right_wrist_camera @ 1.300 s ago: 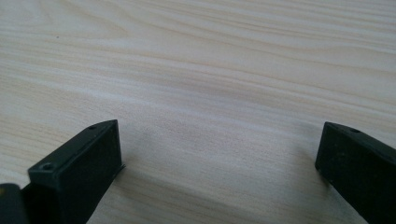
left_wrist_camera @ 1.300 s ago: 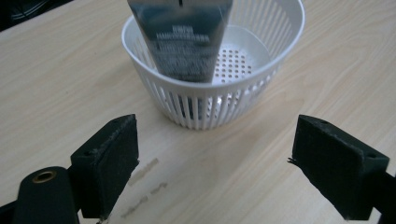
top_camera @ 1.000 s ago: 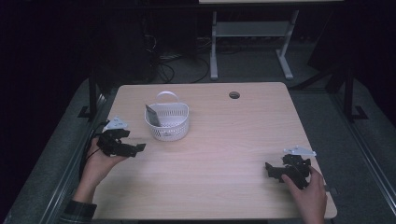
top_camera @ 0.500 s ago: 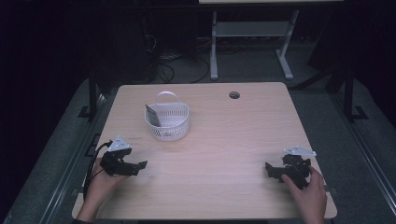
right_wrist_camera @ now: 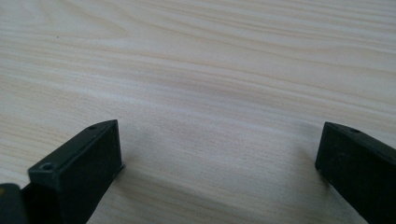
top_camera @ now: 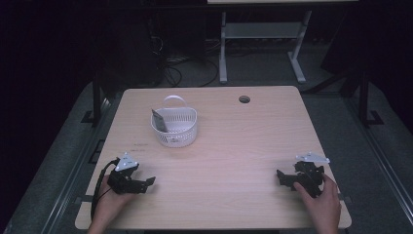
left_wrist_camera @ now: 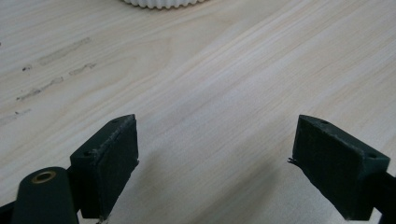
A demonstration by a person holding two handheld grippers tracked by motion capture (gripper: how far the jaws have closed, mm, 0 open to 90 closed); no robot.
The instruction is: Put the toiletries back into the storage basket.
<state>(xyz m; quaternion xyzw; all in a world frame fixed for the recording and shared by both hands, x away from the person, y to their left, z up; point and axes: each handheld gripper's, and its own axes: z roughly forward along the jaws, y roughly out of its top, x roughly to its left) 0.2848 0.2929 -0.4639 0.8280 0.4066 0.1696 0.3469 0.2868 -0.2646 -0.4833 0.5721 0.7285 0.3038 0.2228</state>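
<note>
Left gripper [top_camera: 150, 181]: withdrawn from beside white slatted plastic basket [top_camera: 174, 126] to lower left; jaws wide, empty. Right gripper [top_camera: 281, 176]: unmoved, lower right, wide, empty. Basket upper left, holding grey packet [top_camera: 158, 119]; placing likely finished.

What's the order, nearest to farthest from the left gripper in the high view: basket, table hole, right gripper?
From the left gripper:
1. Basket, just ahead, left half of the table.
2. Right gripper, across at the near right edge.
3. Table hole, far side, right of centre.
</note>
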